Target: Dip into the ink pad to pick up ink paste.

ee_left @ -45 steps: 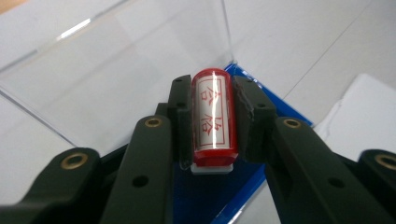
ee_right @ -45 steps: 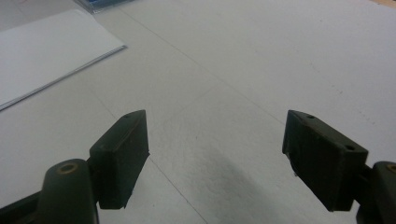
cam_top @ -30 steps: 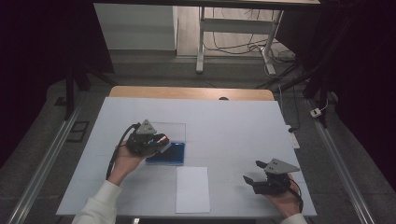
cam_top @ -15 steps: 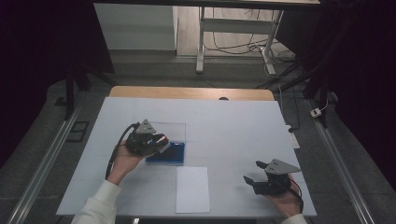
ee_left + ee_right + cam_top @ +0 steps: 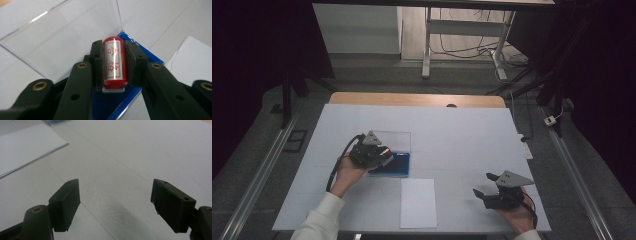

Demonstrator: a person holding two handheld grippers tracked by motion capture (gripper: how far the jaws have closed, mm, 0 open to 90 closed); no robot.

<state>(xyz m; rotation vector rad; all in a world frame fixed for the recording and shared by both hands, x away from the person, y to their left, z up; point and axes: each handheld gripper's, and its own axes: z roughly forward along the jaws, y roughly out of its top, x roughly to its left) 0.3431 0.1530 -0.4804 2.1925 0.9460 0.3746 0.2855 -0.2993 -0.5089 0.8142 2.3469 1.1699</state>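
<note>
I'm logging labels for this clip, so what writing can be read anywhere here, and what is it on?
"合格", red characters inside a red frame on the white label of the red stamp clamped in the left gripper, over the blue ink pad case.
The white paper sheet and table show no writing.

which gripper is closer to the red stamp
Left. The left gripper is clamped on the red stamp, holding it over the blue ink pad case. The right gripper rests open on the table, far off past the white paper.
</note>
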